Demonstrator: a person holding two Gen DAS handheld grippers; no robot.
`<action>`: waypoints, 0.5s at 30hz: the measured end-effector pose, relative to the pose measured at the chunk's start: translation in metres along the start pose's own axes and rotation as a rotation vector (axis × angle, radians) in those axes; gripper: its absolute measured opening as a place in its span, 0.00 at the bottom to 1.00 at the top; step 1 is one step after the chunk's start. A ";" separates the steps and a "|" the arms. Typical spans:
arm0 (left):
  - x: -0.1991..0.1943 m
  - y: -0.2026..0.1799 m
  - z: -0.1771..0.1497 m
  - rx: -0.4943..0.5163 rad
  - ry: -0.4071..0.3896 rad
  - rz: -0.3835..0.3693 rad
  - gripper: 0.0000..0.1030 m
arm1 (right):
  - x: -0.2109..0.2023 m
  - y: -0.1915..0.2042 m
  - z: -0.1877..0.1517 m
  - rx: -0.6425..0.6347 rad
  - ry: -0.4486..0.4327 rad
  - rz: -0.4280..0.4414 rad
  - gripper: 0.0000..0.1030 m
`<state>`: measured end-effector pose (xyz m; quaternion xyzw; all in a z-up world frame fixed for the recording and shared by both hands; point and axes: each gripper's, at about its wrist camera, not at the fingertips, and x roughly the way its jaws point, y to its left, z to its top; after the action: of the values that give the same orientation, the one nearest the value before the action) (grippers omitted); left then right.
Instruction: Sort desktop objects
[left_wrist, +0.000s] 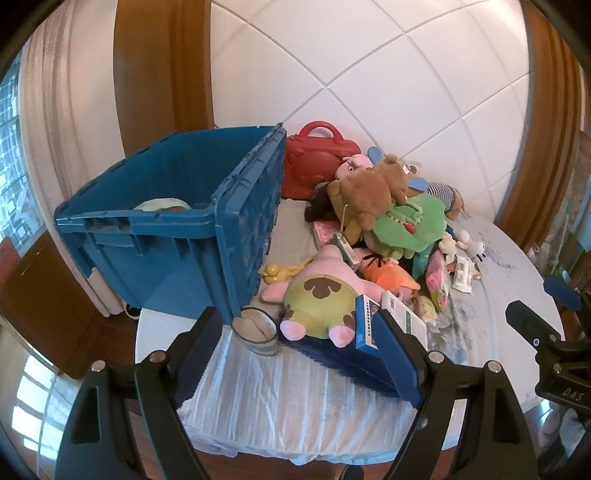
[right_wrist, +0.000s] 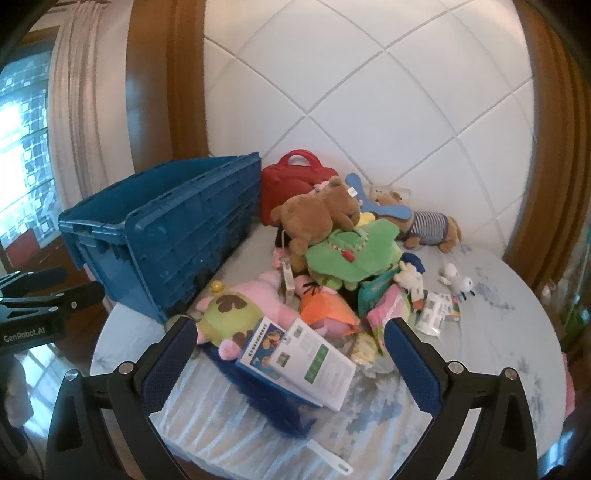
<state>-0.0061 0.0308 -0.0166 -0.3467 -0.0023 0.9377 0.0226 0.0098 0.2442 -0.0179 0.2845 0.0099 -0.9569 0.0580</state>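
White quilted wall panel (left_wrist: 369, 66), wooden trim (left_wrist: 159, 62), pale curtain (right_wrist: 85, 110), window (right_wrist: 22, 140) at left

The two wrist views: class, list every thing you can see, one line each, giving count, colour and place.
Ribbed plastic crate: one, blue, table's left side.
Hard plastic carry case: one, red, behind the pile, beside the crate.
Brown plush bear: one, top of the pile.
Green plush toy: one, under the bear.
Pink star plush in green shorts: one, front of the pile.
Printed booklet: one, white and green, nearest edge.
Round table: one, pale cloth.
Left tool: open.
Right tool: open.
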 end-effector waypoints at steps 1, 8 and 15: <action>0.002 -0.002 0.000 0.000 0.003 0.000 0.81 | 0.001 -0.002 0.000 0.002 0.003 0.000 1.00; 0.023 -0.022 0.006 -0.009 0.029 -0.018 0.81 | 0.007 -0.036 -0.002 0.029 0.000 0.004 1.00; 0.076 -0.077 0.016 0.006 0.116 -0.050 0.81 | 0.022 -0.104 -0.009 0.079 -0.012 -0.022 1.00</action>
<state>-0.0711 0.1110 -0.0520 -0.4001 -0.0068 0.9152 0.0470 -0.0154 0.3460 -0.0387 0.2805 -0.0250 -0.9588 0.0364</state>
